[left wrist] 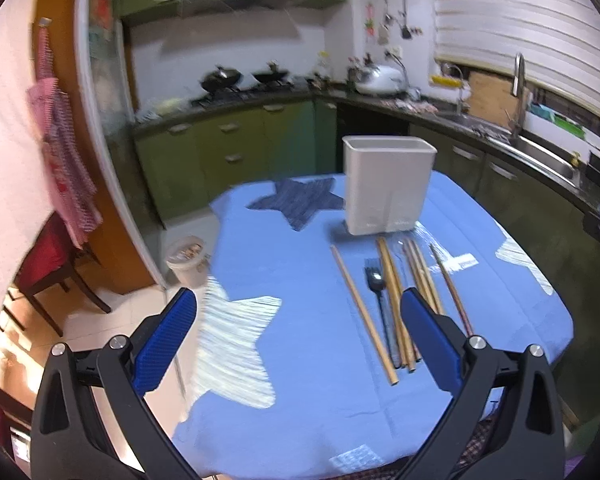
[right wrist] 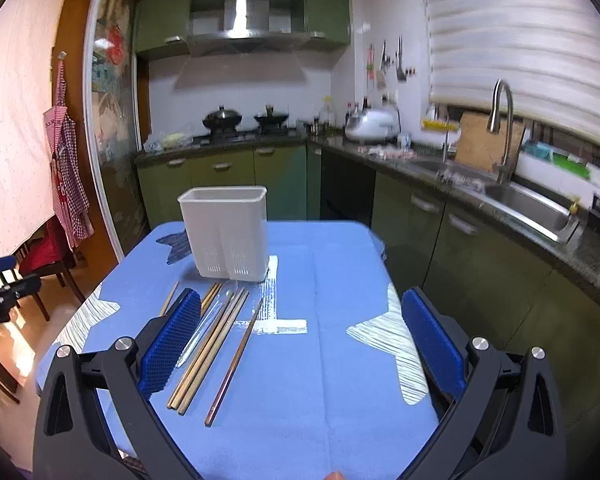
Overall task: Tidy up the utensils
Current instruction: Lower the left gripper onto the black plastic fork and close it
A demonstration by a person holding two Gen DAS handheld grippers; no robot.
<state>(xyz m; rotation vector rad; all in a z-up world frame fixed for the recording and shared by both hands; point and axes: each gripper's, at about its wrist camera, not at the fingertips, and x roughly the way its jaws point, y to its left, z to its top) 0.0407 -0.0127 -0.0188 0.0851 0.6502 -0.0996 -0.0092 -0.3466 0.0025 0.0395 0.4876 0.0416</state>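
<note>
Left gripper (left wrist: 298, 332) is held above the table's near-left part, blue-padded fingers spread wide, nothing between them. Right gripper (right wrist: 300, 334) is held above the near-right part, also spread wide and empty.

Table is covered by a light blue cloth with white and dark blue star patches (right wrist: 332, 364).

Utensils are laid flat in a loose row on the cloth, long axes running near-to-far, toward the middle of the table:
- single bamboo chopstick (left wrist: 363, 312), set apart at the left end of the row
- black metal fork (left wrist: 378, 300), tines toward the far edge
- bundle of bamboo chopsticks (right wrist: 212, 348), lying side by side, touching
- clear plastic spoon (right wrist: 208, 326) among the bundle; exact contact cannot be told
- dark reddish-brown chopstick (right wrist: 236, 354), slightly apart at the right end

White rectangular plastic utensil holder (right wrist: 228, 234) stands upright just beyond the far tips of the row, near the far edge; perforated lower panels are seen, interior is not visible.
</note>
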